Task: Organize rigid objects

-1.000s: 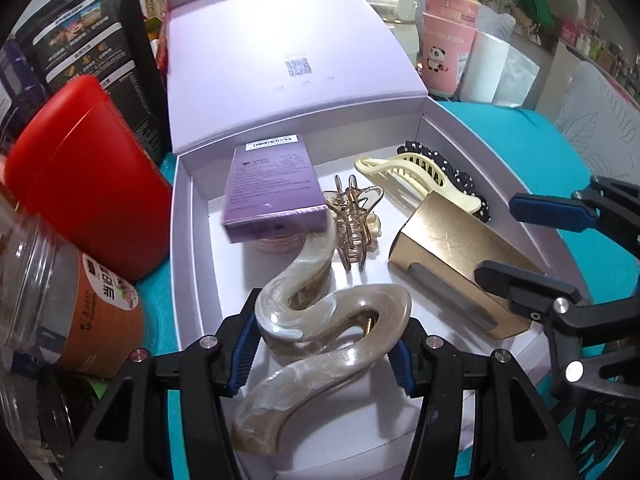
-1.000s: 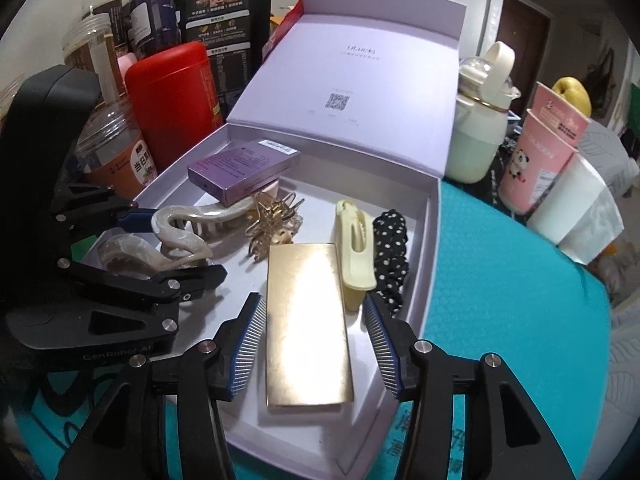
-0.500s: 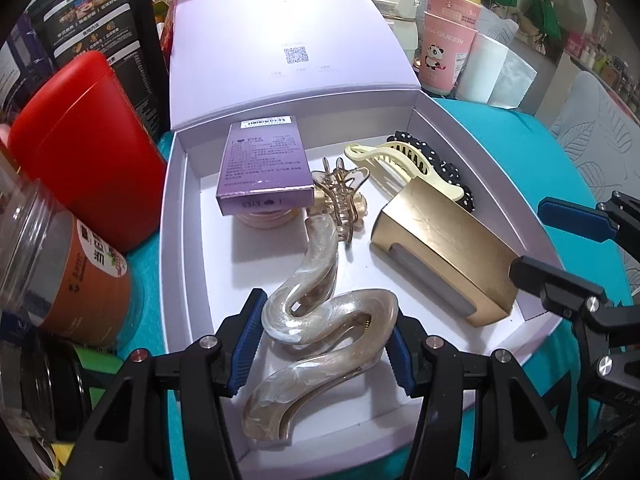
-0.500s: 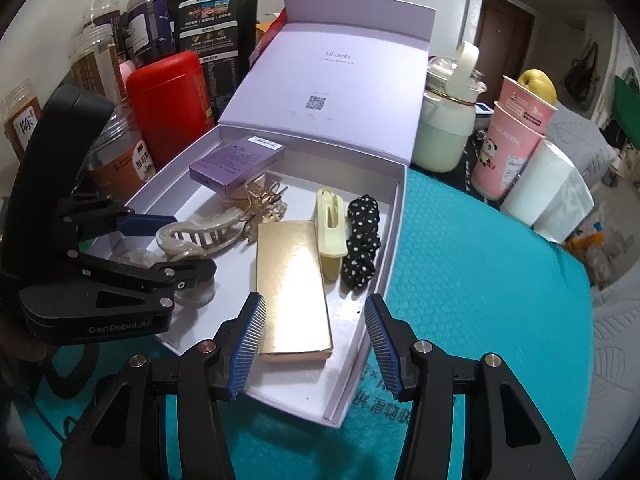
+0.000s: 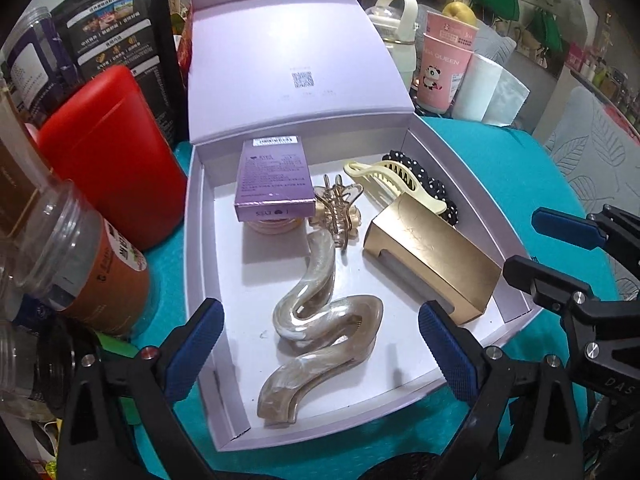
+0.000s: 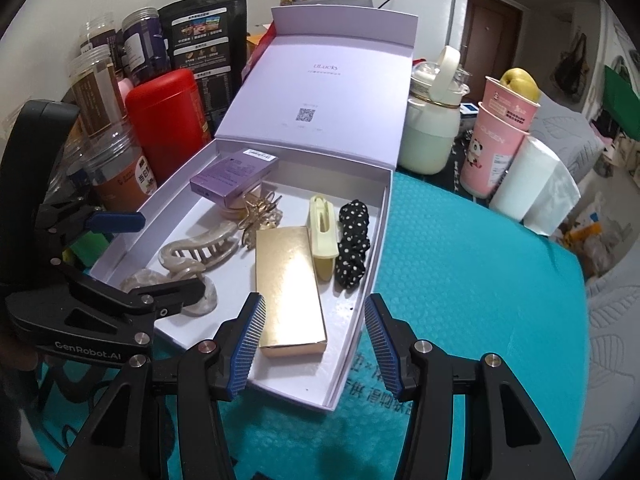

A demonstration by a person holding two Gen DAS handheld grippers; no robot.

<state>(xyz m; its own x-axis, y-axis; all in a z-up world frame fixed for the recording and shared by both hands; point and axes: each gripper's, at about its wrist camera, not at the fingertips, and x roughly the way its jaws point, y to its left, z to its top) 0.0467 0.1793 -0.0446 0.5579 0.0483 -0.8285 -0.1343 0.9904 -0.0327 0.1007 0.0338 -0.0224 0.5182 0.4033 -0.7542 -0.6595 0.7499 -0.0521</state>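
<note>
The left gripper (image 5: 320, 344) stands spread wide, its jaws having just opened, and the wavy pearl hair clip (image 5: 320, 332) lies free on the floor of the lilac box (image 5: 196, 280), near the box's front edge and toward its left wall, with neither pad touching it; that reads as a release, the clip set down where the floor was bare. The right gripper (image 6: 314, 346) is part open and pinches nothing: the gold box (image 6: 290, 292) lies flat ahead of its pads, close to the front edge and right of the pearl clip, apart from both pads. Toward the back wall a purple carton (image 5: 272, 178) rests tilted on a small round jar, at the back left; a gold claw clip (image 5: 338, 210) sits beside it, mid-floor. The cream clip (image 6: 322, 236) and the polka-dot scrunchie (image 6: 352, 248) lie side by side along the right wall, probably lined up lengthwise to save room. The hinged lid stands open behind, so everything can be dropped in from above
</note>
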